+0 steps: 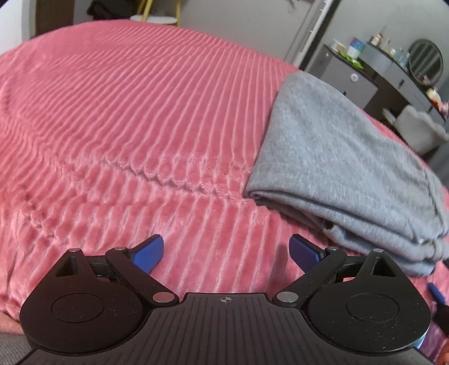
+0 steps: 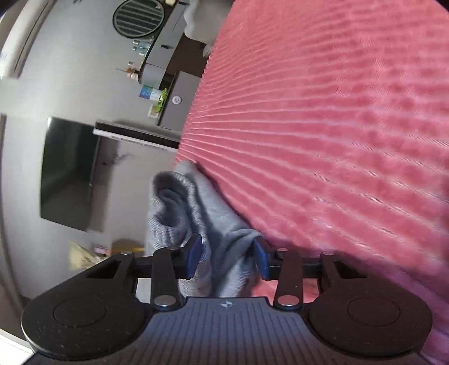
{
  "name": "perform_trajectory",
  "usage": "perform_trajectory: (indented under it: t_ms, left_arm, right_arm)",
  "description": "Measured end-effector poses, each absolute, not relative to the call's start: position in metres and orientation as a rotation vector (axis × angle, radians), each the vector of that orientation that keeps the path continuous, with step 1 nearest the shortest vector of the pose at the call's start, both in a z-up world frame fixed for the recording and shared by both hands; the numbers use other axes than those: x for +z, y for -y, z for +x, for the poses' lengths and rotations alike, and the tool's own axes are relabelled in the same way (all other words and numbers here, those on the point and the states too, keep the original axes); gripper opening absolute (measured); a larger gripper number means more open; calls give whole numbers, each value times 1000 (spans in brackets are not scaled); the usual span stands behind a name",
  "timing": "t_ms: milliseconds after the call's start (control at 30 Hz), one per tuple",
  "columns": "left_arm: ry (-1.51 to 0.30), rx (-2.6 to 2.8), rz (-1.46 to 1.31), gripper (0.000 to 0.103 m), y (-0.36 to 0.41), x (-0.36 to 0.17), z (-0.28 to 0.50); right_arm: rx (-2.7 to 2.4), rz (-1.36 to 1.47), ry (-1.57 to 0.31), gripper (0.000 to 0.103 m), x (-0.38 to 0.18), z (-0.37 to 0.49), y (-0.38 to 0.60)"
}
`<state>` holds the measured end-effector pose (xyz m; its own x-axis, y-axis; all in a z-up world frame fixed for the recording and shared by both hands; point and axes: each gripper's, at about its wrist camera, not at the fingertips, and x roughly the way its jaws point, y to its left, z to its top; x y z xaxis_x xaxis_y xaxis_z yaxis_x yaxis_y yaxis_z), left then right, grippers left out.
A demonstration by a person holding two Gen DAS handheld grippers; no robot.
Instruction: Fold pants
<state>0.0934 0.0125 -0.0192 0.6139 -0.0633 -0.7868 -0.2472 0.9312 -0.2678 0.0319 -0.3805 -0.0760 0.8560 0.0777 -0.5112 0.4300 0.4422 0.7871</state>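
Observation:
The grey pants [image 1: 345, 165] lie folded in several layers on the pink ribbed bedspread [image 1: 134, 118], at the right of the left wrist view. My left gripper [image 1: 226, 252] is open and empty, low over the bedspread just left of the pants' near edge. In the right wrist view, which is rolled sideways, my right gripper [image 2: 227, 258] has its blue pads [image 2: 193, 254] around a bunched part of the grey pants [image 2: 202, 213], with cloth filling the gap between them. The bedspread [image 2: 322, 126] fills the right of that view.
A grey dresser [image 1: 362, 81] with bottles and a round mirror [image 1: 425, 61] stands beyond the bed's right edge. A dark TV screen [image 2: 68, 171] hangs on the wall. A white stool [image 1: 157, 19] stands past the far end of the bed.

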Motion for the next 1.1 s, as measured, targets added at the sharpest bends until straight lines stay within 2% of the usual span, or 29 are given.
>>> perform_trajectory:
  t_ms: [100, 133, 167, 233, 300, 467, 933, 1100]
  left_arm:
    - [-919, 87, -278, 99, -1, -16, 91]
    - [-913, 73, -241, 99, 4, -15, 89]
    - [-905, 61, -204, 99, 9, -12, 86]
    - [-889, 41, -132, 99, 20, -8, 78]
    - [-878, 18, -79, 99, 29, -3, 67]
    - [-822, -54, -11, 99, 43, 11, 33]
    - [-780, -11, -66, 100, 37, 12, 29]
    - [-794, 7, -47, 100, 40, 3, 39]
  right_arm:
    - [-224, 875, -570, 68, -58, 26, 364]
    - [-208, 794, -592, 80, -53, 21, 354]
    - [-197, 715, -613, 88, -50, 15, 344]
    - [-170, 609, -665, 90, -39, 12, 322]
    - [-163, 483, -653, 99, -24, 5, 301]
    - [-140, 182, -644, 99, -2, -15, 240]
    - [-140, -107, -589, 99, -8, -17, 175]
    - [-115, -108, -581, 99, -13, -15, 172]
